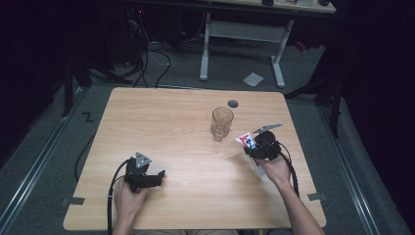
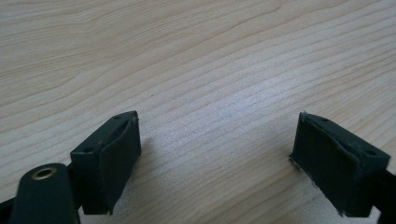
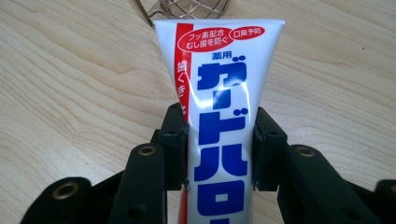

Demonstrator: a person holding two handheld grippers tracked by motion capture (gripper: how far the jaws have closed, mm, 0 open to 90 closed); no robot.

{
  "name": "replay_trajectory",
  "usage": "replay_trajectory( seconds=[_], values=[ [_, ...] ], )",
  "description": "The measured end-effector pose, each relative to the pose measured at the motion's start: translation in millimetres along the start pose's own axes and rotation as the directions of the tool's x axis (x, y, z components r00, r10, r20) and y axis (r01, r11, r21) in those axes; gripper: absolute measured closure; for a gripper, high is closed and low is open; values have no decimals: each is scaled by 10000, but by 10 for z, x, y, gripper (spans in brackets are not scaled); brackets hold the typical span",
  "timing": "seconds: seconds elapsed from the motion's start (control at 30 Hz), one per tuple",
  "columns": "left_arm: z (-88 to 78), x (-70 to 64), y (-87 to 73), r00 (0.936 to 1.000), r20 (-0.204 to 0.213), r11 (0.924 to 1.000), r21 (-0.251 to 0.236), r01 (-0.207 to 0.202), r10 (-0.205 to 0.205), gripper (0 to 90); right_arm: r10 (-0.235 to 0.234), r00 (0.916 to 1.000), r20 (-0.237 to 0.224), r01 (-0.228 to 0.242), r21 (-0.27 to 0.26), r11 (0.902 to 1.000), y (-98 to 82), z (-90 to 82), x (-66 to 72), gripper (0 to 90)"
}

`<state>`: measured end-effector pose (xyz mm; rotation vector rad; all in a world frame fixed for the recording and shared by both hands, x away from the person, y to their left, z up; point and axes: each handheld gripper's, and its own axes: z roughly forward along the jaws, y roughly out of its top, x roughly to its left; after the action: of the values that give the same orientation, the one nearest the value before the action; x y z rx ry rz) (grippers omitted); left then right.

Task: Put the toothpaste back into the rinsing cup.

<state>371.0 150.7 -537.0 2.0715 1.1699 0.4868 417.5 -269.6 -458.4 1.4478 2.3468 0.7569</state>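
A white toothpaste tube (image 3: pixel 219 93) with blue and red lettering is clamped between the black jaws of my right gripper (image 3: pixel 218 144). Seen from above, the right gripper (image 1: pixel 255 147) sits at the table's right side, and the tube (image 1: pixel 247 140) sticks out of it towards a clear drinking glass (image 1: pixel 222 123) a short way off to the upper left. The glass base (image 3: pixel 191 8) shows just beyond the tube's flat end. My left gripper (image 1: pixel 159 176) rests near the table's front left, its jaws wide apart over bare wood (image 2: pixel 215 140) with nothing between them.
The light wooden table (image 1: pixel 186 142) has a grey cable grommet (image 1: pixel 233 103) near its far edge. A white desk frame (image 1: pixel 242 44) and cables stand on the floor beyond the table. A cable trails from each gripper towards the front edge.
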Motion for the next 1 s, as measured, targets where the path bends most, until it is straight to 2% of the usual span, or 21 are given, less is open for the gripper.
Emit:
replay_trajectory(
  seconds=[0.37,0.8,1.0],
  values=[
    [7,-7,4,10000,-19,10000,4,50,-50,145,169,9989,-426,-196,-639,9978,29,-89,1,637],
    [8,-8,6,10000,-24,10000,6,48,-48,144,25,9987,-510,-84,-1155,9933,107,-151,37,637],
    [8,-7,6,10000,-16,10000,5,50,-50,144,66,9971,-753,-171,-1398,9900,150,-169,26,636]
  ],
)
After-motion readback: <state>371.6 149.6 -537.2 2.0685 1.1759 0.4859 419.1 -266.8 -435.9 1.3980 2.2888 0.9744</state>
